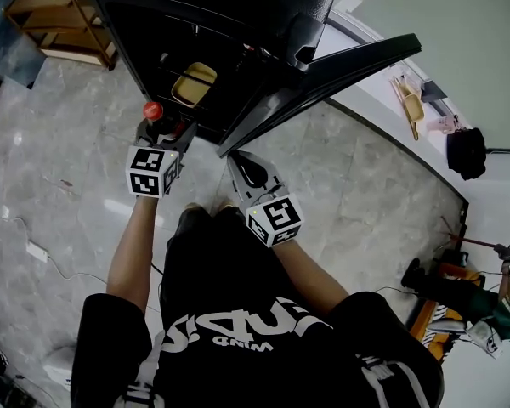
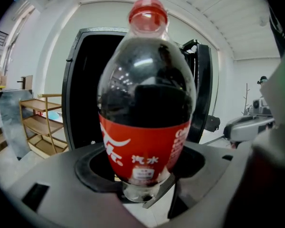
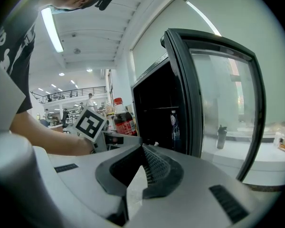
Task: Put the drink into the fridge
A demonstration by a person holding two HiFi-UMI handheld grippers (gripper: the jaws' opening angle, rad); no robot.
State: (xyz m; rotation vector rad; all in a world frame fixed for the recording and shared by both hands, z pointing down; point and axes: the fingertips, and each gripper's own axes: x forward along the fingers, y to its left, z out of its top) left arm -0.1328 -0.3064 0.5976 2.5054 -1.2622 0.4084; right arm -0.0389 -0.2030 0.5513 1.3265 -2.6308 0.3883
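Clearly, the cola bottle (image 2: 146, 103) filled centre frame, clamped at its base by the left gripper (image 2: 143, 194), its red label reading "汽水" and the side lettering curving out of sight. The right gripper (image 3: 141, 167) was closed on nothing. The open fridge (image 1: 238, 7) was too dark inside to read.

Cola bottle (image 2: 145, 103), red cap and label, upright, clamped at base in left claw (image 2: 145, 194); just before black fridge (image 1: 212, 7), door (image 1: 323, 75) swung open.
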